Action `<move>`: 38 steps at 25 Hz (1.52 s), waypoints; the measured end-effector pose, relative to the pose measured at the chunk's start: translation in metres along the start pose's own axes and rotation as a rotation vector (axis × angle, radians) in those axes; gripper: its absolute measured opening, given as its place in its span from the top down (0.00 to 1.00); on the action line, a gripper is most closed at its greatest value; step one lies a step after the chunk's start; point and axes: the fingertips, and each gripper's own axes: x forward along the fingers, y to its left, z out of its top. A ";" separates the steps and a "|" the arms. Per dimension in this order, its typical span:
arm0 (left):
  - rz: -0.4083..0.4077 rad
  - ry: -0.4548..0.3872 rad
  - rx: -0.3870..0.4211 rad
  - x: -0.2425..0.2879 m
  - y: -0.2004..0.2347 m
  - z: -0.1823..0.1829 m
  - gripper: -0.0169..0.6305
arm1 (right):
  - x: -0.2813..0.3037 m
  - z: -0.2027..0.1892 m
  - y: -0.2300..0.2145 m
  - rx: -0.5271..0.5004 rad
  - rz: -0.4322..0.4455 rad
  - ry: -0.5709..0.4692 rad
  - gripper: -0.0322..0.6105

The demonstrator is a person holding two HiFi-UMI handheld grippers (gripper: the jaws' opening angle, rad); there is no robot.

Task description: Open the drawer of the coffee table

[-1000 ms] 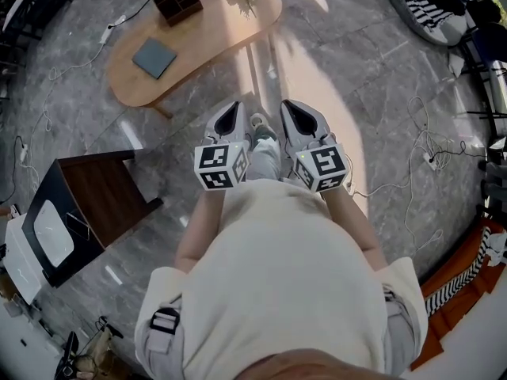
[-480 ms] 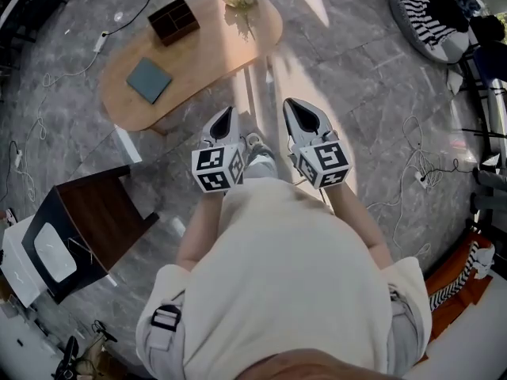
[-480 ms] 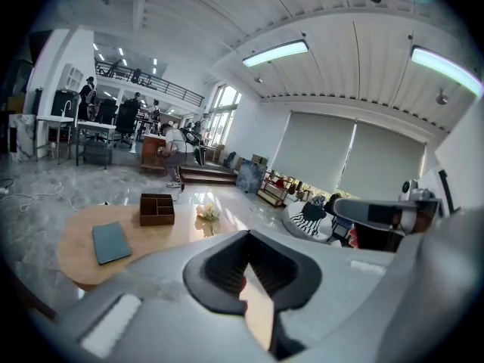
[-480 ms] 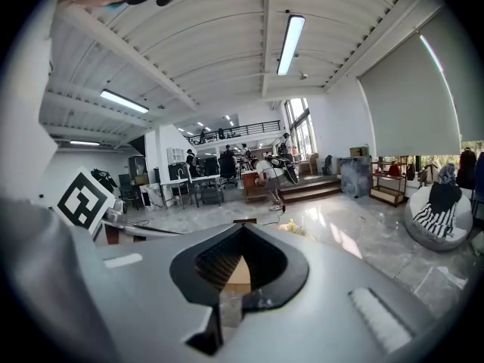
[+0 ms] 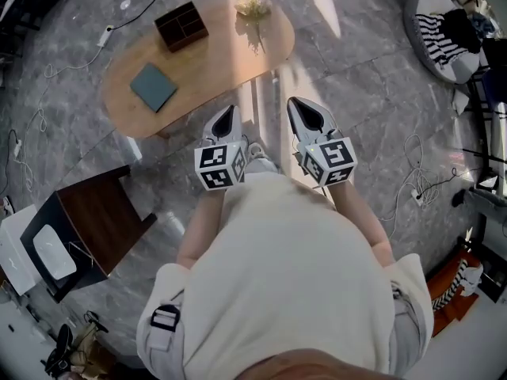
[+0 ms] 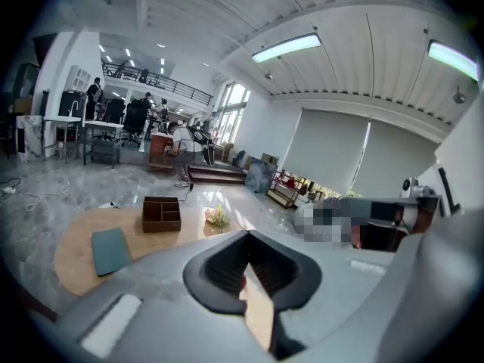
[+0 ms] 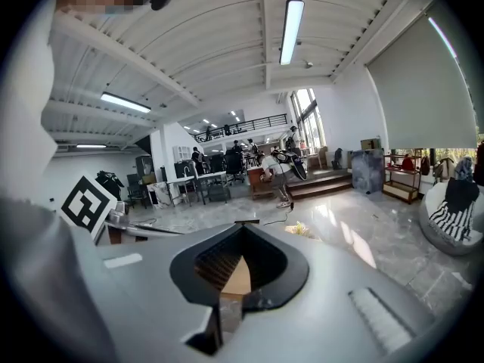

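I'm closing in on the coffee table (image 5: 210,66) — it's sitting nearer than a second ago. Left gripper (image 5: 226,115) and right gripper (image 5: 301,109) are hanging by its near edge, jaws pressed together, empty — drawer isn't showing yet.

Left tongs (image 5: 227,114) and right tongs (image 5: 300,108), both closed and empty, point forward side by side.

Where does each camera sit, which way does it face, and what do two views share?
Head view: on the person's head, facing steeply down at torso, left claw, right claw, coffee table.
Left gripper view: on the left claw, looking along its shut jaws toward the table.
Right gripper view: on the right claw, looking past shut jaws across the floor.
Shared by first two: flowers.
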 end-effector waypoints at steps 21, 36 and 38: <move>0.198 0.140 -0.200 0.067 0.109 -0.085 0.97 | 0.116 -0.074 -0.078 -0.019 0.088 0.232 0.95; 0.351 0.197 -0.237 0.144 0.172 -0.191 0.95 | 0.189 -0.191 -0.190 -0.044 0.099 0.366 0.95; 0.370 0.211 -0.249 0.152 0.178 -0.210 0.95 | 0.200 -0.210 -0.203 -0.027 0.092 0.382 0.95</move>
